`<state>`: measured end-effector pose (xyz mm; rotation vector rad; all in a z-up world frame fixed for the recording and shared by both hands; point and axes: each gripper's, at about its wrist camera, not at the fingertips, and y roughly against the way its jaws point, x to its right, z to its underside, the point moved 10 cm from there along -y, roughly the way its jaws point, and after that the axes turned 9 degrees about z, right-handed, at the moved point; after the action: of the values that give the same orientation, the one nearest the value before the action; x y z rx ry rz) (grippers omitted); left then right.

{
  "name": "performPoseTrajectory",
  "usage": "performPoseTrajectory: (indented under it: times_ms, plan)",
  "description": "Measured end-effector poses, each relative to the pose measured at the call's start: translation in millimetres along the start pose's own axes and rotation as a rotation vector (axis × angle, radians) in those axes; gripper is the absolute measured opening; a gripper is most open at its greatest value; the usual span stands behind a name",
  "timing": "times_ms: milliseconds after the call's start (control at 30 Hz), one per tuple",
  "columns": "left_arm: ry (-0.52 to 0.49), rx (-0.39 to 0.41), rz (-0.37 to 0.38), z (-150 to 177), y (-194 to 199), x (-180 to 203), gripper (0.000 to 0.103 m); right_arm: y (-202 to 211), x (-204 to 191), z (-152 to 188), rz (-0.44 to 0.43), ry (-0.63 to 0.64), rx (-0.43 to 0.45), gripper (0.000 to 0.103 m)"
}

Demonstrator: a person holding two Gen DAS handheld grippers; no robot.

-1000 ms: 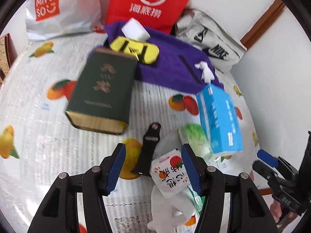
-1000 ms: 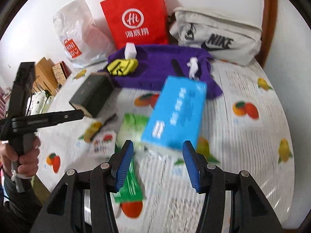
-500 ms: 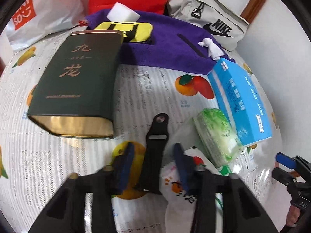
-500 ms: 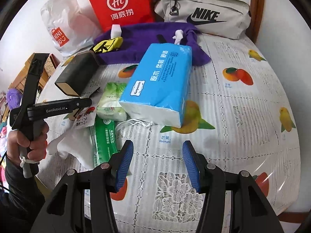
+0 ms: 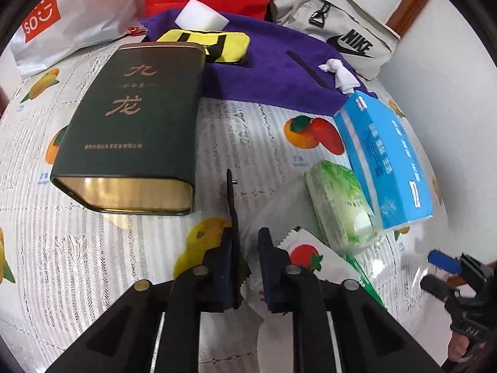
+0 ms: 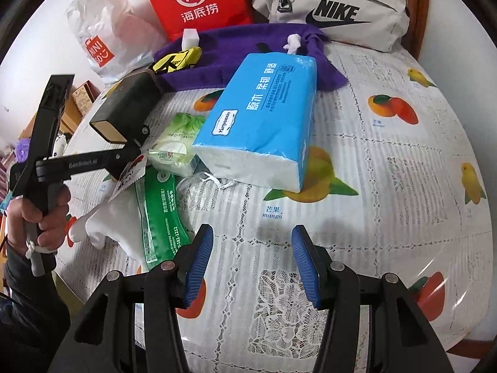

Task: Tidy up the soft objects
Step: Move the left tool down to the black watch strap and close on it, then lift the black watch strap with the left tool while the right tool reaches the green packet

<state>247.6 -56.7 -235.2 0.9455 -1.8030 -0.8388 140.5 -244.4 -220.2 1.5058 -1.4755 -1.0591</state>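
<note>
My left gripper [image 5: 247, 245] is nearly shut on a black watch strap [image 5: 230, 192], which stands on edge against the left finger, lifted off the table. The strap's pin end shows in the right wrist view [image 6: 143, 130]. A purple towel [image 5: 279, 71] lies at the back with a yellow pouch [image 5: 211, 43], a white sponge [image 5: 200, 18], a black strip and a knotted white cloth [image 5: 340, 74] on it. My right gripper [image 6: 252, 267] is open and empty above the tablecloth, in front of the blue tissue pack [image 6: 264, 115].
A dark green tin [image 5: 130, 133] lies left. A green wet-wipe pack [image 5: 341, 205], a snack sachet [image 5: 310, 258], a green packet [image 6: 160, 214] and a white glove [image 6: 102, 220] lie near the left gripper. Red bag [image 6: 195, 0], Miniso bag [image 6: 102, 46] and Nike bag [image 6: 332, 9] stand behind.
My left gripper moved forward over the black strap, closed on it and raised it, turning it on edge. My right gripper drew back from the blue tissue pack and stayed open.
</note>
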Motion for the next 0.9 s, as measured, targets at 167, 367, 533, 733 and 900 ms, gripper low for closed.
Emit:
performPoseTrajectory:
  times_ms: [167,367,533,733,900]
  plan:
    - [0.028,0.007,0.020,-2.5,-2.2,-1.6,0.017,0.1,-1.5,4.7,-0.001,0.008,-0.006,0.052]
    - [0.057,0.021,0.030,-1.8,2.2,-5.9,0.017,-0.5,-6.9,9.2,-0.004,0.025,-0.014,0.052]
    - [0.081,0.018,0.049,-2.0,1.1,-8.9,0.019,0.8,-7.6,11.4,-0.001,0.032,-0.014,0.052]
    - [0.135,0.001,0.098,-5.3,-2.6,-8.4,0.027,0.4,-10.9,13.5,-0.003,0.040,-0.022,0.052]
    - [0.142,-0.006,0.084,-2.7,-0.3,-11.9,0.037,1.2,-13.1,14.6,0.000,0.051,-0.023,0.052]
